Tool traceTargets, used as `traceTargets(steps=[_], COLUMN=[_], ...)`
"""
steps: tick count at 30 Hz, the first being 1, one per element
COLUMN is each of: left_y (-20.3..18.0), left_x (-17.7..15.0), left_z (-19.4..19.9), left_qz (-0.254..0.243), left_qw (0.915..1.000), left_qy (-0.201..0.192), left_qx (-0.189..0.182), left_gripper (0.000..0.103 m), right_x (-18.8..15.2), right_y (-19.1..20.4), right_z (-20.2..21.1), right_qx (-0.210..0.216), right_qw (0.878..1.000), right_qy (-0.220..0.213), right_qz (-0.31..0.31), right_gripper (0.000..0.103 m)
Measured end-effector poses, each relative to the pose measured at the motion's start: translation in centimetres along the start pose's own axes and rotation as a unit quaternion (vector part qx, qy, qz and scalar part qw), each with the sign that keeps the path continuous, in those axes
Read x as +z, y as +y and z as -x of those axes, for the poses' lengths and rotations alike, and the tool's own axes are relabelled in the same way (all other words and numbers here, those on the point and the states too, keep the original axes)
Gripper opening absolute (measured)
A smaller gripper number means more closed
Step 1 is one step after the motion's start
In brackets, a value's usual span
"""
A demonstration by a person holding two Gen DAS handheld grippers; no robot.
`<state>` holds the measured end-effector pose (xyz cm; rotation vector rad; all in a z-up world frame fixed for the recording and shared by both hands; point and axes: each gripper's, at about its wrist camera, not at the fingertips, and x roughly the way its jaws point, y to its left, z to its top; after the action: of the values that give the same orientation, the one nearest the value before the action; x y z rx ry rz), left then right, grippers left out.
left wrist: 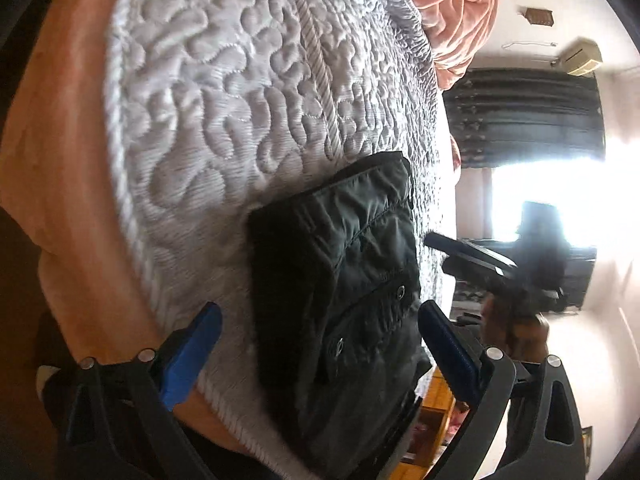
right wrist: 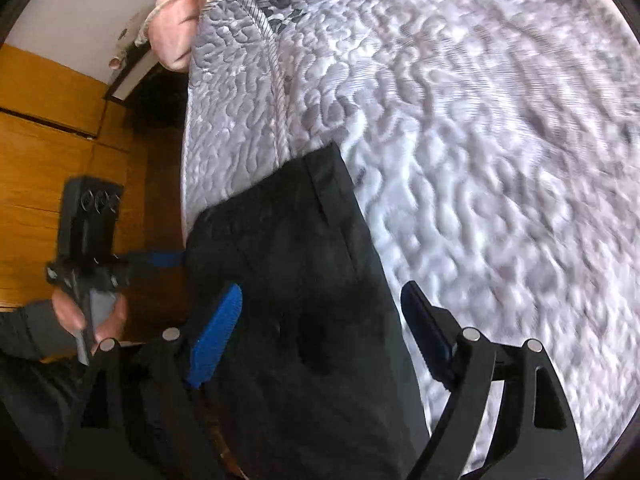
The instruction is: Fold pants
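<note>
At the far left, wooden panelling (right wrist: pixel 52 128) is seen beside the bed, whose quilted grey bedspread (right wrist: pixel 480 120) carries a pink blanket (left wrist: pixel 452 12) at its head. Black pants (right wrist: pixel 288 264) are laid folded near the bed's edge, between the spread, empty fingers of the left gripper (left wrist: pixel 320 344) and right gripper (right wrist: pixel 324 320).

pants (left wrist: pixel 340 280): black, with small metal snaps
bedspread (left wrist: pixel 240 100): pale grey-white, quilted in squiggly ridges
blanket (left wrist: pixel 452 4): peach-pink
gripper pads (right wrist: pixel 218 336): bright blue on black frames
curtain (left wrist: pixel 524 120): dark, faintly patterned
floor (right wrist: pixel 44 160): orange-brown wood
</note>
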<state>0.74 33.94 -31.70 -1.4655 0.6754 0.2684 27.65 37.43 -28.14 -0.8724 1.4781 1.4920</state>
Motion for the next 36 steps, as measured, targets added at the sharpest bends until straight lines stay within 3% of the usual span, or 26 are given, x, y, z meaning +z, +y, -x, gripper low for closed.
traceTargets(steps=[10,13,15,17,18,22,23,30,36], left_y=[-0.1,0.5,0.9,1.3,1.3,0.5,0.1,-4.3,-10.2], left_x=[1.6,2.0,2.2,2.2,2.2,1.6,1.5,0.8,-1.4], left_z=[-2.8,-2.5,-2.4,-2.1,-2.1,-1.9,-1.7,-0.5,2.2], left_qz=[0.008,0.016,0.022,0.030,0.030,0.009,0.006,-0.039,-0.113], left_qw=[0.9990,0.9989,0.9991,0.9989,0.9989,0.9996,0.9994,0.9980,0.9916], left_qy=[0.021,0.021,0.014,0.007,0.005,-0.007,-0.009,-0.019,-0.025], left_qx=[-0.037,-0.039,-0.032,-0.035,-0.034,-0.027,-0.031,-0.046,-0.057], left_gripper=[0.094,0.076,0.058,0.050,0.048,0.038,0.037,0.034,0.033], right_x=[3.8,4.4,4.8,5.2,5.4,5.7,5.6,3.6,0.9], right_y=[0.0,0.3,0.5,0.7,0.9,1.1,1.0,3.2,6.6], right_z=[-3.8,-4.5,-5.0,-5.4,-5.6,-5.4,-4.9,0.4,6.6], right_qx=[0.049,0.048,0.045,0.045,0.044,0.017,0.021,0.011,-0.028], right_qw=[0.998,0.998,0.997,0.997,0.997,0.996,0.997,0.998,0.998], right_qy=[0.030,0.043,0.051,0.058,0.061,0.069,0.067,0.026,0.003], right_qz=[0.015,0.025,0.031,0.034,0.036,0.046,0.043,0.057,0.058], right_gripper=[0.082,0.082,0.082,0.081,0.078,0.035,0.030,0.026,0.026])
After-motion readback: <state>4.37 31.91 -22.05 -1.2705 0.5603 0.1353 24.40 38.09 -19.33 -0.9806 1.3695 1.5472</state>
